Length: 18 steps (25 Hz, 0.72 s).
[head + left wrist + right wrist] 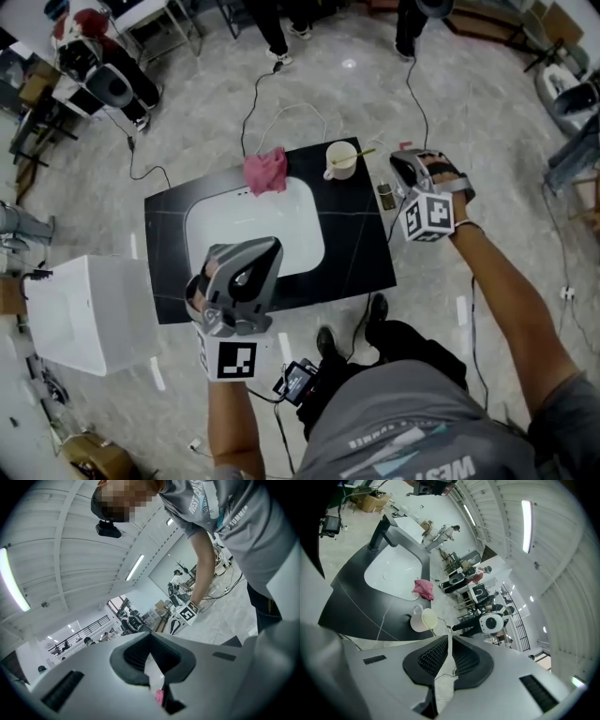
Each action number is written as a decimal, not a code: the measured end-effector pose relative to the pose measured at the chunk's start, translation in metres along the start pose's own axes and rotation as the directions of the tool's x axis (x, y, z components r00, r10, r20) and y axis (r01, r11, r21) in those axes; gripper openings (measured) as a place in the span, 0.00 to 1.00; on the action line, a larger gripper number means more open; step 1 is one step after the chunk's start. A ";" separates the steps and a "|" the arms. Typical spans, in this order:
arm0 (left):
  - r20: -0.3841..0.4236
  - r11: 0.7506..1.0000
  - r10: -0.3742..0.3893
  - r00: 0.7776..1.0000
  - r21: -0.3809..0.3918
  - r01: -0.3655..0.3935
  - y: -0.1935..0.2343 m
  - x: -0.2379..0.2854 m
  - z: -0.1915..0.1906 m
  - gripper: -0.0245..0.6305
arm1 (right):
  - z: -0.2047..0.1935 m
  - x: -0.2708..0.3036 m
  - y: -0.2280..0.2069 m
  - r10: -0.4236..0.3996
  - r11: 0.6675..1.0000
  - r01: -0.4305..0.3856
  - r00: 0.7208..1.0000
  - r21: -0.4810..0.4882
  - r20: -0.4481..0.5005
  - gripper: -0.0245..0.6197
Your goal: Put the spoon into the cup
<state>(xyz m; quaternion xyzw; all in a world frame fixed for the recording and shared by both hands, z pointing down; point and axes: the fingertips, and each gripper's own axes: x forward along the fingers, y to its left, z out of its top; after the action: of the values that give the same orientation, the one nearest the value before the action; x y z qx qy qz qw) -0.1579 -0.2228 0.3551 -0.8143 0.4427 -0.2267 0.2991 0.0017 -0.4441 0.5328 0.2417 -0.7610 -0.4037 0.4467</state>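
A cream cup [340, 159] stands on the black table [356, 244] at its far edge, right of a pink cloth [265, 171]. The spoon [361, 153] rests inside the cup, its thin handle sticking out to the right. My right gripper [401, 161] hovers just right of the cup, off the table's right edge, jaws together and empty. In the right gripper view the cup [423, 619] sits just beyond the closed right gripper [450, 639]. My left gripper [272, 246] hangs over the table's near edge, jaws together, holding nothing. The left gripper view faces upward past the left gripper [150, 641].
A white sink basin [211, 220] is set in the table's left half. A small dark object [385, 196] lies near the right edge. A white box [94, 314] stands on the floor at left. Cables run across the floor behind the table, where people stand.
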 end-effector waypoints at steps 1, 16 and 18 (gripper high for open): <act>0.003 1.000 -0.002 1.000 0.005 0.002 0.001 -0.002 0.002 0.04 | 0.004 -0.006 -0.004 -0.009 1.000 0.009 1.000 0.010 0.005 0.11; 0.089 0.997 -0.050 0.995 0.070 0.044 0.002 -0.060 0.041 0.04 | 0.103 -0.138 -0.057 -0.156 0.978 0.132 0.976 0.159 0.150 0.11; 0.111 0.996 -0.064 0.992 0.070 0.056 -0.002 -0.068 0.045 0.04 | 0.120 -0.160 -0.059 -0.163 0.972 0.128 0.971 0.197 0.176 0.11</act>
<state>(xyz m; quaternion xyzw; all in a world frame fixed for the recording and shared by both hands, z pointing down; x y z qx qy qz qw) -0.1623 -0.1511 0.3169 -0.8284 0.3925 -0.2035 0.3438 -0.0251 -0.3125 0.3729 0.2975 -0.8144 -0.3847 0.3165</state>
